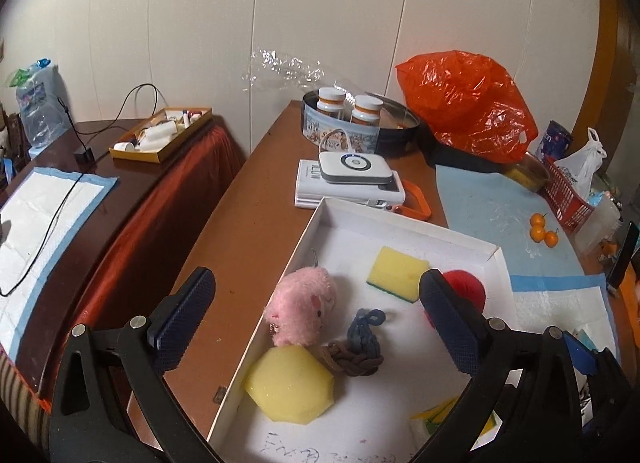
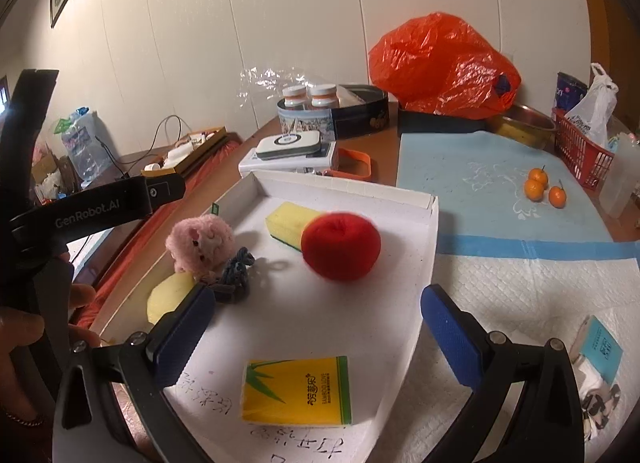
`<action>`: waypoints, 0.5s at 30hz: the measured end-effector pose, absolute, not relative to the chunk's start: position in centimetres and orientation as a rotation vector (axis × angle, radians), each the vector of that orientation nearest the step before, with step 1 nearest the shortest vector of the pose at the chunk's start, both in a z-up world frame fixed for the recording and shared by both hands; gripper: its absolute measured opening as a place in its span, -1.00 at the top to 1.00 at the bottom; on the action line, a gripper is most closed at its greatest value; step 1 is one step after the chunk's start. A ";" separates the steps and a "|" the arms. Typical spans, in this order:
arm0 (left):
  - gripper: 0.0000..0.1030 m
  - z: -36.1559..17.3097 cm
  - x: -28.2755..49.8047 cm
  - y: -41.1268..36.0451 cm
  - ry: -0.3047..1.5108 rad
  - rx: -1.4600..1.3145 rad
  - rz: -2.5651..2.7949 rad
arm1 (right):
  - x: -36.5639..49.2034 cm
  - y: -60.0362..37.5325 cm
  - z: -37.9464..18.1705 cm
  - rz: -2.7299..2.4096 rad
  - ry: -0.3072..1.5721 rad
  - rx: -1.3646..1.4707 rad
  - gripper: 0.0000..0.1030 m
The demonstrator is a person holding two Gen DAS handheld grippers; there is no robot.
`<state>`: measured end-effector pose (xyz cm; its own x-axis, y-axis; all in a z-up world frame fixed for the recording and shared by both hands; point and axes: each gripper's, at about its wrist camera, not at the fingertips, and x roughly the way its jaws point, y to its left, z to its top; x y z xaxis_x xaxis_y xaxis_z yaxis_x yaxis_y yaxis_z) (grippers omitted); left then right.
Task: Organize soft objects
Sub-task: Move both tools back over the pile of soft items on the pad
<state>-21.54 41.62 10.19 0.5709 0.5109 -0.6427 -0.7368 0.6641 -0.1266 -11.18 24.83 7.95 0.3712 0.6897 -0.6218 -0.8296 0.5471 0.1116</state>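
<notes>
A shallow white box (image 1: 400, 219) (image 2: 352, 187) holds the soft objects. In it lie a pink plush toy (image 1: 304, 303) (image 2: 202, 241), a grey-brown knotted rope (image 1: 360, 347) (image 2: 236, 269), a yellow sponge block (image 1: 290, 383) (image 2: 170, 295), a yellow-green scouring sponge (image 1: 398, 271) (image 2: 288, 219), a red ball (image 1: 468, 287) (image 2: 340, 245) and a yellow tissue pack (image 2: 296, 389). My left gripper (image 1: 316, 323) is open and empty above the box's left side. My right gripper (image 2: 316, 327) is open and empty above the box's near part.
Behind the box lie a white device on a book (image 1: 352, 179), a tin with bottles (image 1: 344, 119), an orange plastic bag (image 1: 464, 103) and a metal bowl (image 2: 524, 125). Small oranges (image 2: 542, 185) sit on a blue mat. A red basket (image 2: 580, 151) stands right.
</notes>
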 end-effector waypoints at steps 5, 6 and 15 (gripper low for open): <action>-1.00 11.6 -22.5 40.0 0.582 -0.397 0.742 | -11.9 23.8 9.0 0.988 0.646 -0.207 -1.00; -1.00 11.8 -22.7 39.8 0.576 -0.396 0.742 | -12.1 23.5 9.3 0.987 0.638 -0.200 -1.00; -1.00 14.7 -25.7 36.3 0.446 -0.416 0.700 | -13.3 21.2 11.0 0.974 0.577 -0.143 -1.00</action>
